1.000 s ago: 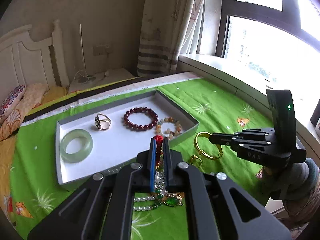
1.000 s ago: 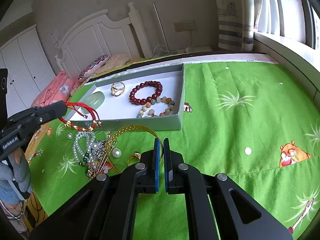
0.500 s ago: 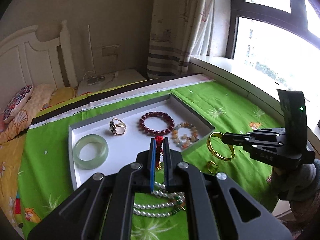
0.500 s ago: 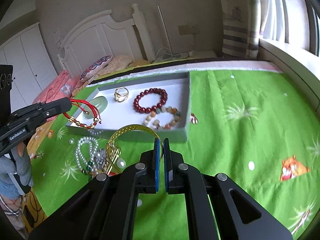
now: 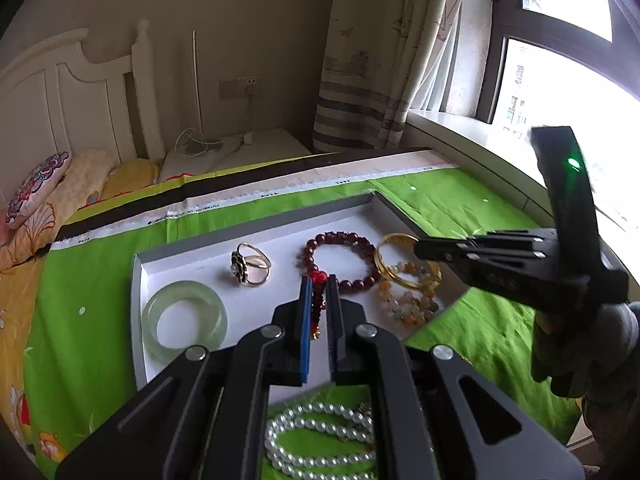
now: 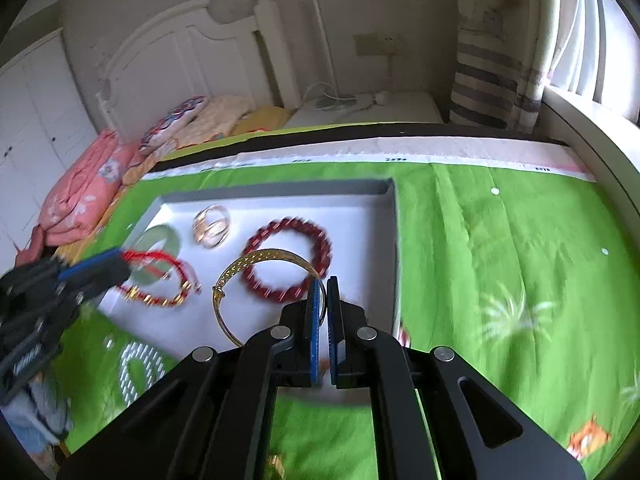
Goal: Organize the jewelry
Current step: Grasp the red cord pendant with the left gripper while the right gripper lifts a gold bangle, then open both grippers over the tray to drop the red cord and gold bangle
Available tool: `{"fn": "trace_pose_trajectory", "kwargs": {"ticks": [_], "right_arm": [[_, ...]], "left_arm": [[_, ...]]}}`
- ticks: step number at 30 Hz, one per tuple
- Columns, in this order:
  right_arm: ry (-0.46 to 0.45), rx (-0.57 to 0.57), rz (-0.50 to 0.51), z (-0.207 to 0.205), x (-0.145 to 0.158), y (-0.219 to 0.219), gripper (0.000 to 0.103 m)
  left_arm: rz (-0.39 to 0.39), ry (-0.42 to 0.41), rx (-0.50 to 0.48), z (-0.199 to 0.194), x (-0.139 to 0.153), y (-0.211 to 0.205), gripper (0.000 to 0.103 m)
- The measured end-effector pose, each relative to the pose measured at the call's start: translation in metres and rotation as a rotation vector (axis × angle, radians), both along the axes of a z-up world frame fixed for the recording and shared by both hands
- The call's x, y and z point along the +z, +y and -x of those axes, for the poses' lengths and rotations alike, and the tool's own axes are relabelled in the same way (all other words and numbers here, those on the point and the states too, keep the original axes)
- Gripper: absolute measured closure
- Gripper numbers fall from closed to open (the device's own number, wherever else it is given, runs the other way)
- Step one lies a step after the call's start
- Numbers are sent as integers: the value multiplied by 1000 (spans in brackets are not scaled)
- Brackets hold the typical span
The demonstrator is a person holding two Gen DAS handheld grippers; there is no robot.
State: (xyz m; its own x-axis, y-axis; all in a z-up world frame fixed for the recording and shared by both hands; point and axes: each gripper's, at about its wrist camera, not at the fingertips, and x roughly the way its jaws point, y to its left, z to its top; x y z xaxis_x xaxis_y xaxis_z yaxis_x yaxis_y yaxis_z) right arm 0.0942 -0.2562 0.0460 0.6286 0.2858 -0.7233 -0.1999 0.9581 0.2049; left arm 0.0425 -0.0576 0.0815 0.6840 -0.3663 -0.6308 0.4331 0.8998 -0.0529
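Surface: your white tray sits on a green printed bedspread; a white headboard stands beyond the tray, a striped curtain to the tray's far right.
In the tray: jade bangle, flower ring, dark red bead bracelet, mixed-stone bead bracelet.
Hard to see: the pearl necklace in front of the tray is partly covered by your left gripper; your right-wrist view is motion-blurred.
Left gripper: clamped on the red cord bracelet, which hangs over the tray.
Right gripper: pinching the gold bangle over the tray.
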Motion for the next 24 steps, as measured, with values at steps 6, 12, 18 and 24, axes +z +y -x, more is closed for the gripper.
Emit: {"fn": "trace_pose_trajectory", "kwargs": {"ticks": [6, 12, 18, 24], "right_arm": [[18, -68, 14, -30, -6, 1, 99], [12, -143, 82, -46, -13, 4, 96], [3, -150, 67, -39, -10, -3, 94], [-60, -143, 13, -5, 9, -17, 58]], "left_arm": [[2, 13, 16, -16, -7, 4, 97], [-9, 39, 48, -25, -23, 12, 96], [-17, 6, 105, -16, -24, 25, 46], [-31, -67, 210, 10, -11, 43, 15]]}}
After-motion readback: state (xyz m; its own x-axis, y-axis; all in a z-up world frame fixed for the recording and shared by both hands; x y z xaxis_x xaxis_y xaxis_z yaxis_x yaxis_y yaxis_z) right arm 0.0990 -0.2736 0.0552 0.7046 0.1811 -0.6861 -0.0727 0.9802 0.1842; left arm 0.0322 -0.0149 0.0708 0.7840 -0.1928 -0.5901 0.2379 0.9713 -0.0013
